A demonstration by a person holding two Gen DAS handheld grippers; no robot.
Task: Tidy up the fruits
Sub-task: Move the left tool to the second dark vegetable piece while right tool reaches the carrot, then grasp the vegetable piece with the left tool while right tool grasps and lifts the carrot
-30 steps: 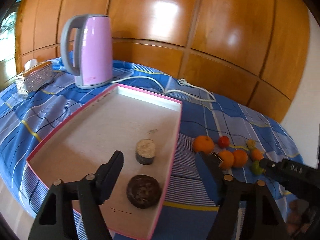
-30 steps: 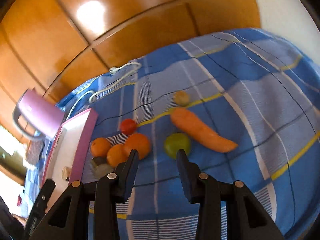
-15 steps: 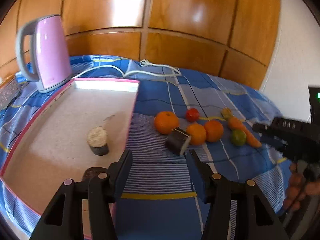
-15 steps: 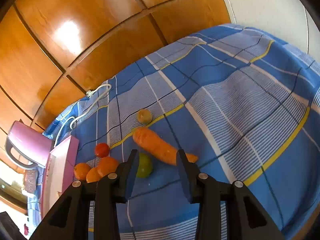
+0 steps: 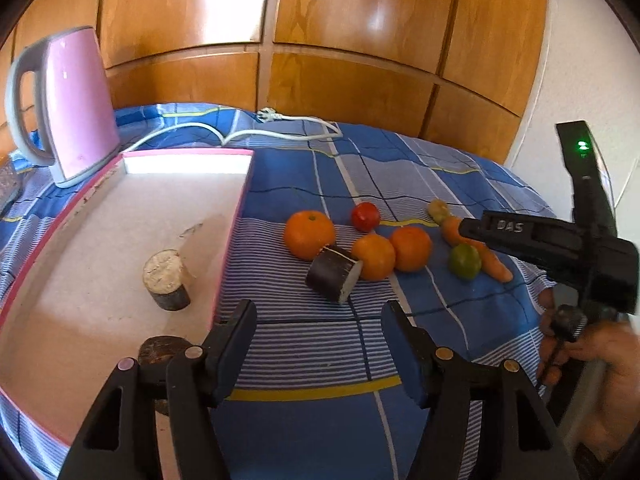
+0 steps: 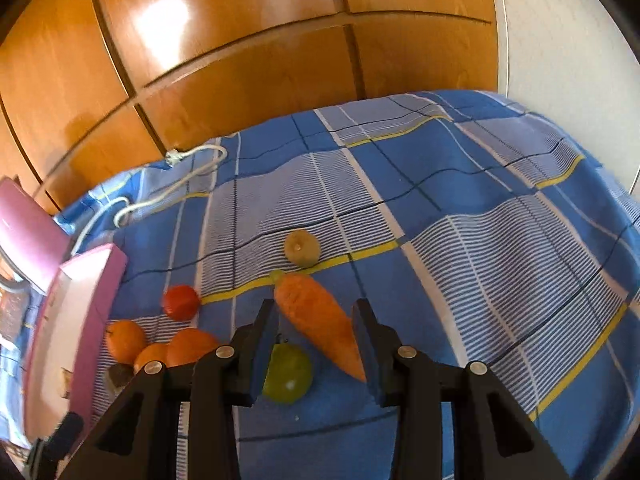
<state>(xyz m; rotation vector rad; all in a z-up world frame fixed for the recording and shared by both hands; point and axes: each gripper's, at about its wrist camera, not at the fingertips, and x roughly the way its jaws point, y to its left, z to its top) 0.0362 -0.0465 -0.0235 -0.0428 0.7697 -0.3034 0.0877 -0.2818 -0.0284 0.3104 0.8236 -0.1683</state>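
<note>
The left tool was open and held nothing. A second before, it looked down into the pink tray; now it had swung right, and the dark log piece lay on the blue checked cloth just ahead, at 12 o'clock. That likely made the log piece its next pick.

The right tool was open too, with nothing gripped. It had come closer to the fruit, and now the carrot sat between its two fingers, so it looked ready to close on it. The green fruit lay just beside, partly behind the left finger.

Farther off, three oranges and a small red fruit sat near each other at 12 o'clock from the left tool. The yellowish fruit lay beyond the carrot.

All of these were outside the tray. Inside it were a pale-topped log piece and a dark round thing half hidden by the left tool. I could not tell what that was. The pink kettle stood far back at 10 o'clock.
</note>
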